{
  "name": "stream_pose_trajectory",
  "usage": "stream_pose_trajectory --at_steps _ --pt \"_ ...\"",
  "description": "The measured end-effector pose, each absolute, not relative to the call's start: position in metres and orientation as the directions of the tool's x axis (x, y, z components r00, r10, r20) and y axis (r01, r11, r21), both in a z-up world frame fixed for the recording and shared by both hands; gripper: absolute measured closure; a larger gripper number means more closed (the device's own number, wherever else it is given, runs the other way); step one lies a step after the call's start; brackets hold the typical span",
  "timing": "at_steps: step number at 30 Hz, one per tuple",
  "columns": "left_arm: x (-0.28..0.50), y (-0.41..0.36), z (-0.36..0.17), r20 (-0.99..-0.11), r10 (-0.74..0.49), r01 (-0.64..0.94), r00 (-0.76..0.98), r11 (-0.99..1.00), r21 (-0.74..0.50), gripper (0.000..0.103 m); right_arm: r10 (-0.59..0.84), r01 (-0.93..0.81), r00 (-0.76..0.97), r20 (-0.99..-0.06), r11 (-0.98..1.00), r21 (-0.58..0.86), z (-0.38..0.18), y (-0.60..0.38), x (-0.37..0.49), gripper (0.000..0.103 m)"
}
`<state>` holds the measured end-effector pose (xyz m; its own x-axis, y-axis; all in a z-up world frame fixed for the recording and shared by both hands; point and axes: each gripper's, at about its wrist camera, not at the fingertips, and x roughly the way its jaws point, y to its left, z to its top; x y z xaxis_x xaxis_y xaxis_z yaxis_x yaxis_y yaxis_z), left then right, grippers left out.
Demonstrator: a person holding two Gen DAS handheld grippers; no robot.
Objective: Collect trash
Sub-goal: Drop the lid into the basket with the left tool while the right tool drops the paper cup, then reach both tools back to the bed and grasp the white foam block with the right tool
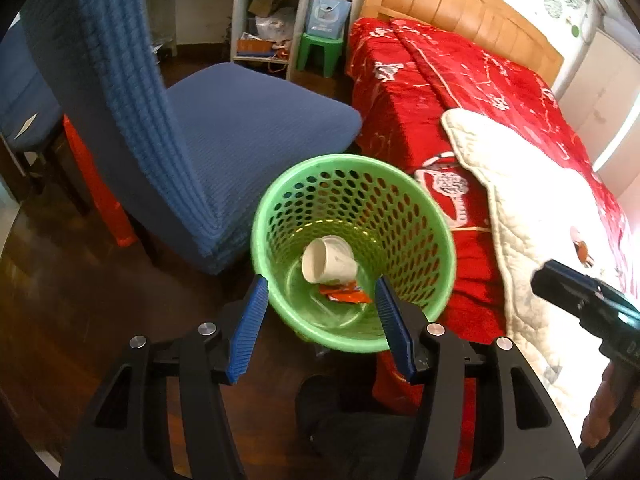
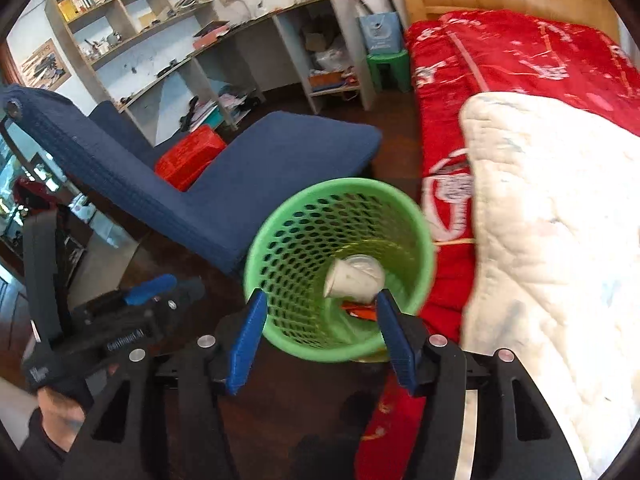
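The green basket stands on the dark wooden floor, between the blue chair on the left and the red-covered bed on the right, its open mouth facing up toward both cameras. At its bottom lies a white paper cup tipped on its side, and just nearer than it an orange wrapper, partly tucked under the cup. In the left wrist view the cup's long axis runs left to right and slightly near, with the open mouth toward the left and far side and the closed base to the right; in the right wrist view the cup is blurred, so its exact tilt there is hard to read. The left gripper hovers over the near rim with its jaws apart and nothing between them; the right gripper does the same, fingers spread and empty, and each tool shows at the edge of the other's view. Judging from this, at least two pieces of trash are already in the basket and neither tool carries anything, so a drop looks finished. No loose litter can be made out on the visible floor, chair seat or the white quilt, though clutter on the far shelves is too small to judge, so whether more remains cannot be told
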<state>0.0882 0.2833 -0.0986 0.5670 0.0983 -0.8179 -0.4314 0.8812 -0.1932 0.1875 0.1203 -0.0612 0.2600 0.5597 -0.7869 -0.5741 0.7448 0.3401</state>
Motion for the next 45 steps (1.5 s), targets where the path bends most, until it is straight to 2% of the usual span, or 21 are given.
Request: stream_pose_trajectory --at_steps 10,17,26,33,41,42,45 --pt "0.107 0.232 -0.086 -0.807 0.044 -0.338 0.589 0.920 -0.197 0.047 0.455 -0.425 0.388 -0.802 0.860 0.282 -0.053 0.012 0.179 0.035" --pt "0.121 0.196 -0.078 -0.802 0.015 -0.277 0.598 0.942 -0.189 0.047 0.298 -0.269 0.496 -0.816 0.946 0.181 -0.049 -0.081 0.182 0.026" --pt "0.143 0.148 -0.071 -0.803 -0.032 -0.201 0.595 0.961 -0.187 0.046 0.164 -0.065 0.528 -0.833 0.986 0.153 -0.066 -0.184 0.195 0.025" --pt "0.167 0.106 -0.066 -0.804 -0.067 -0.129 0.590 0.976 -0.176 0.046 0.178 -0.007 0.507 -0.844 0.979 0.202 -0.085 -0.230 0.212 0.025" --pt "0.195 0.064 -0.058 -0.796 -0.125 -0.044 0.592 0.981 -0.187 0.046 0.191 0.000 0.484 -0.854 0.976 0.218 -0.100 -0.239 0.233 0.025" --pt "0.200 0.058 -0.058 -0.795 -0.139 -0.027 0.590 0.981 -0.192 0.046 0.194 -0.001 0.480 -0.855 0.975 0.220 -0.102 -0.239 0.235 0.026" --pt "0.212 0.037 -0.056 -0.790 -0.183 0.032 0.585 0.979 -0.203 0.046 0.208 -0.012 0.469 -0.859 0.973 0.229 -0.105 -0.238 0.239 0.036"
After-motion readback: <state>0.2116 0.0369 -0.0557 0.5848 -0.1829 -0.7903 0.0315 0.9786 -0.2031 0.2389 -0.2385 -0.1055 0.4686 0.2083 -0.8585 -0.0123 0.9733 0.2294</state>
